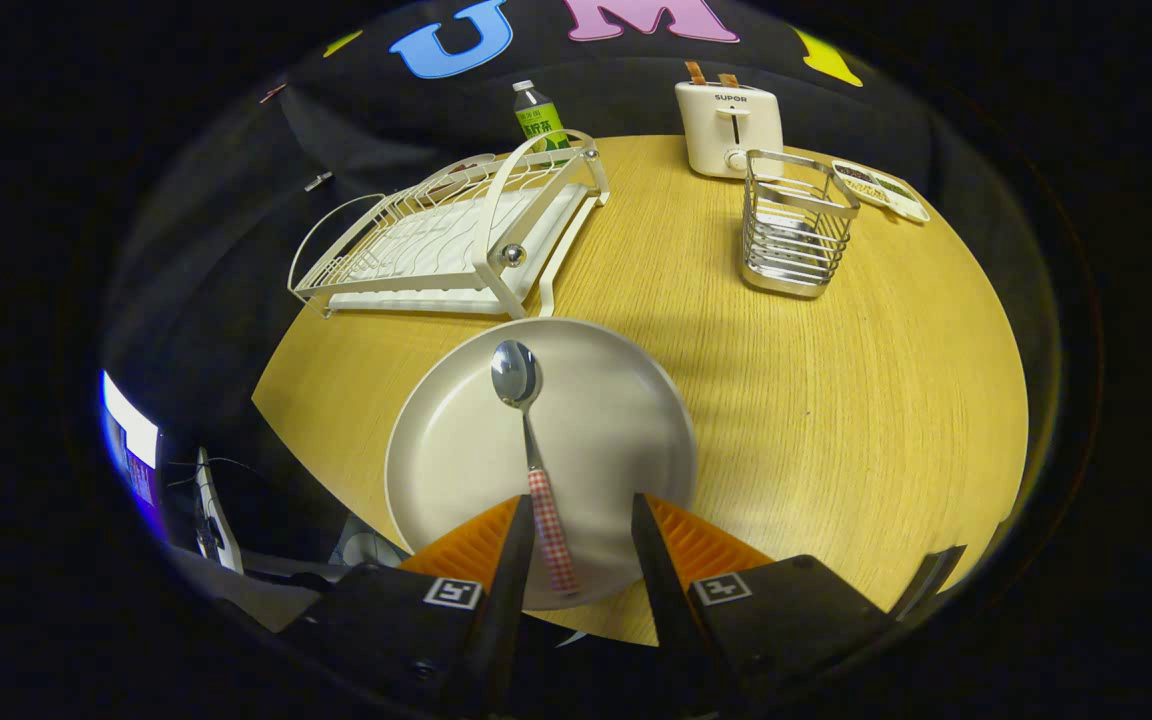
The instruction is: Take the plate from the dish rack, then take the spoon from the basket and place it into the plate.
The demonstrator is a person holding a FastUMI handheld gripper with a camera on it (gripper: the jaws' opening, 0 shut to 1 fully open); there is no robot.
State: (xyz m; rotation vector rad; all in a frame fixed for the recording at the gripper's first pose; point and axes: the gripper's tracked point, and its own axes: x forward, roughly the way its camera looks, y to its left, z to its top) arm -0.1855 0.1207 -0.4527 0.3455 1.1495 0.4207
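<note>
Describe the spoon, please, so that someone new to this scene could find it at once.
On the round wooden table, in front of the white dish rack, lies a pale round plate. The spoon lies in it, bowl toward the rack, between the open gripper fingers. Its checked handle sets it apart.

Fingers of my hand-held gripper [581, 505] stand apart over the near rim of the plate [456, 450]; spoon [532, 450] lies in it, handle beside the left finger. Rack [446, 240] blocks just beyond the plate. Basket [798, 225] and toaster [728, 128] stand far right, bottle [539, 115] behind the rack. I see bare surface [836, 400] right of the plate, and a lane between rack and basket.
</note>
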